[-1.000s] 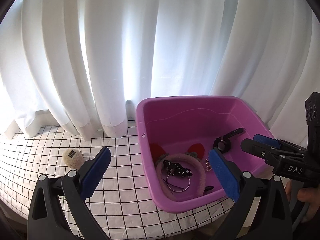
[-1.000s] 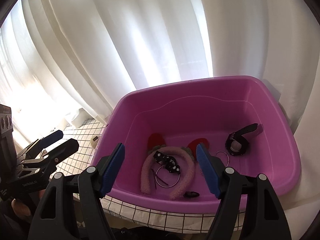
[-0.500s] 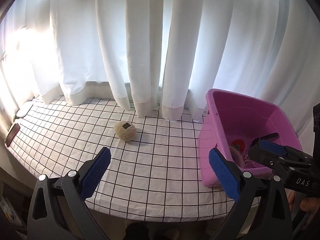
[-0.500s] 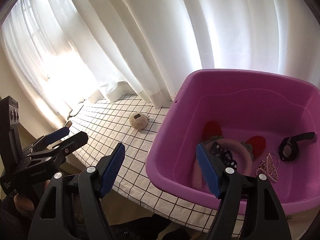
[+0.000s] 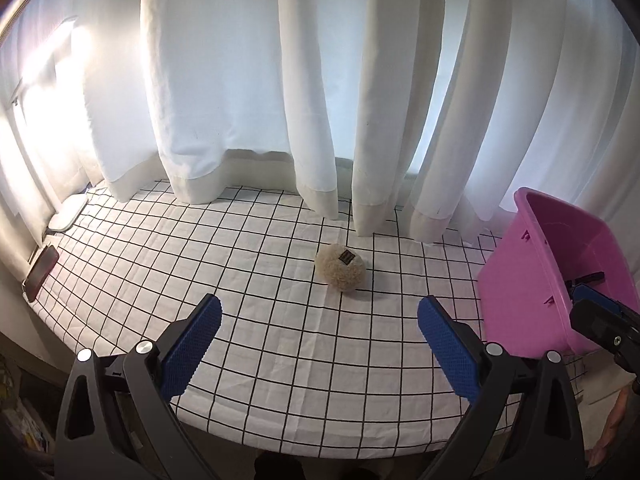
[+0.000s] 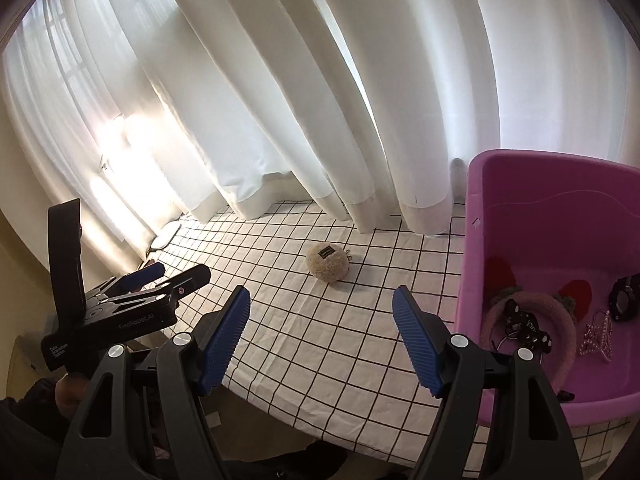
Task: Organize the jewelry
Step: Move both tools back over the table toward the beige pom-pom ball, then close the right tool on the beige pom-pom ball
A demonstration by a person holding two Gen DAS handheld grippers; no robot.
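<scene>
A beige fluffy pom-pom charm with a small dark label lies on the checked tablecloth, also in the right wrist view. A pink tub at the right holds a pink furry headband, a black bow clip, a pink bead bracelet and a black clasp. My left gripper is open and empty, above the cloth in front of the charm. My right gripper is open and empty, left of the tub.
White curtains hang along the back of the table. A dark phone and a white flat object lie at the far left edge. The tub stands at the table's right end.
Both grippers have swung left, away from the tub, and now face the pom-pom charm and the open cloth. Both stay open and empty.
</scene>
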